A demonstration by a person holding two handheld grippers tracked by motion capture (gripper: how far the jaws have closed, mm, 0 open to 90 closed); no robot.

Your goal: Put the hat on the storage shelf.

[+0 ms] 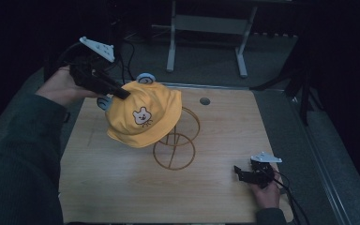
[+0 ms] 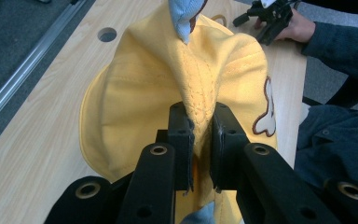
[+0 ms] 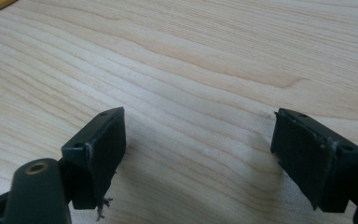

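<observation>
Your left gripper (image 1: 122, 92) sits at the upper left of the high view, its jaws pinched on a fold of the yellow hat (image 1: 143, 115) — the hat hangs just above the wire stand (image 1: 176, 147) at mid-frame. Your right gripper (image 1: 238, 172) rests low at the lower right on the wooden table (image 1: 215, 197), jaws wide apart — nothing between them.
</observation>
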